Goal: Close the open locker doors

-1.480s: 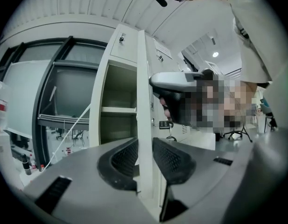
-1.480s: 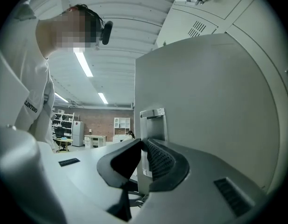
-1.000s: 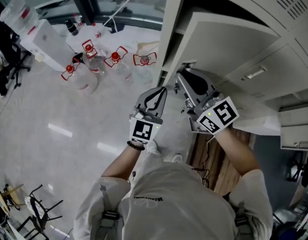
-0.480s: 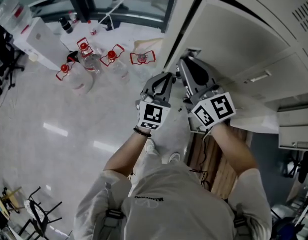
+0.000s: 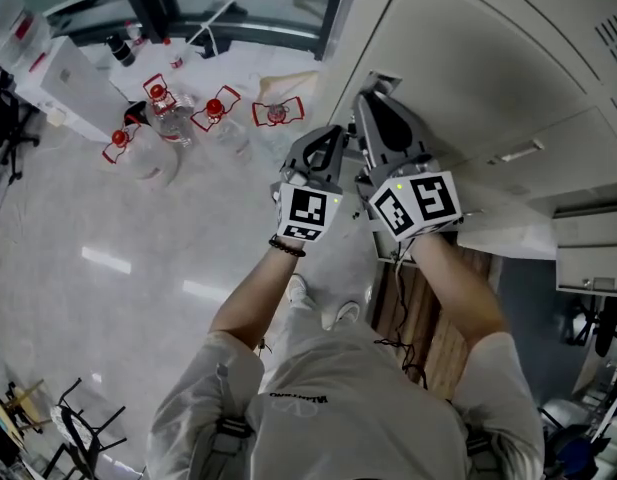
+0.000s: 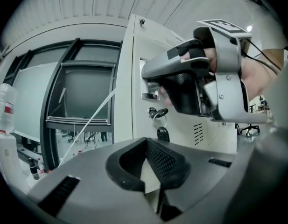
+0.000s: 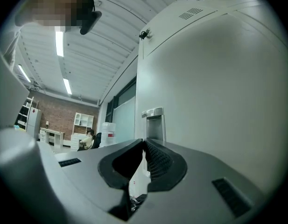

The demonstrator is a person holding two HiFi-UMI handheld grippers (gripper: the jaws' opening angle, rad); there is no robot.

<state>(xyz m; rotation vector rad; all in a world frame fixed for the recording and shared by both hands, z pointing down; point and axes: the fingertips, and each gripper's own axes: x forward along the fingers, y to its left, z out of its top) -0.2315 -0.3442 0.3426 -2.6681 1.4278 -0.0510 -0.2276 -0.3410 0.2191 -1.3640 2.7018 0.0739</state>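
Door (image 5: 488, 68) sits nearly flush at the locker's left edge. Nearest, the left gripper (image 5: 328, 143) hangs just beside it, jaws fully together and empty. The right gripper (image 5: 376, 108), jaws also together on nothing, sets its tips by the handle (image 7: 154, 121). They could skid off the smooth face, or a weak push could leave the door unlatched and springing back.

No legible text (shirt print (image 5: 296, 400) too blurred).
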